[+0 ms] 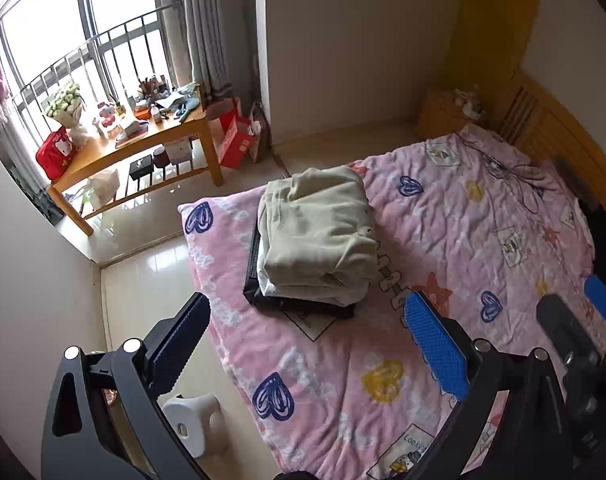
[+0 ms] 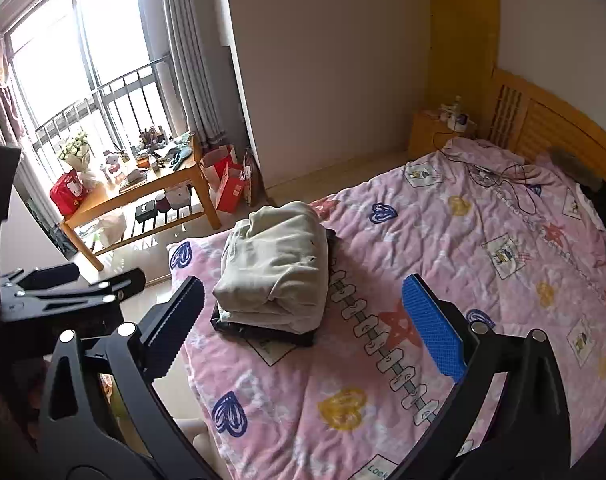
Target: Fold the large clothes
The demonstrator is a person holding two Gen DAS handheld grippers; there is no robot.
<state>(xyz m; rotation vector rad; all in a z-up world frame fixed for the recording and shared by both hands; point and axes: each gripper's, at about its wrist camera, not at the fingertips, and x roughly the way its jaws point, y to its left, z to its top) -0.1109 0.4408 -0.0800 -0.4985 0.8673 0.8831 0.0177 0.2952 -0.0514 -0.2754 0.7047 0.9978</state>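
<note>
Both tongs empty and spread wide, holding nothing. Left tongs (image 1: pixel 307 344) hang above the near edge of the bed (image 1: pixel 483 248), right tongs (image 2: pixel 303 320) likewise, both raised clear of the cloth and pointed at the pile. Folded beige garment (image 1: pixel 319 236) sits as a thick square bundle on top of a flat black folded item (image 1: pixel 303 306), stacked near the bed's foot corner by the window side. Stacking there probably keeps finished pieces out of the working area; the fold looks done, edges tucked, so this piece seems complete. No unfolded garment visible on the pink blanket (image 2: pixel 443 240); whether more remain, cannot tell.

Blanket is quilted, soft, wrinkled, printed with hearts and stars. A dark cable (image 2: pixel 503 176) lies near the wooden headboard (image 2: pixel 551 120). A cluttered wooden tabletop (image 1: pixel 159 136) stands by the barred window (image 1: pixel 63 20), carrying a bouquet (image 1: pixel 63 100) and a red bag (image 1: pixel 57 152). Tiled floor (image 1: pixel 151 276), shiny. A white stool (image 1: pixel 195 424) sits beside the bed below the left tongs.
</note>
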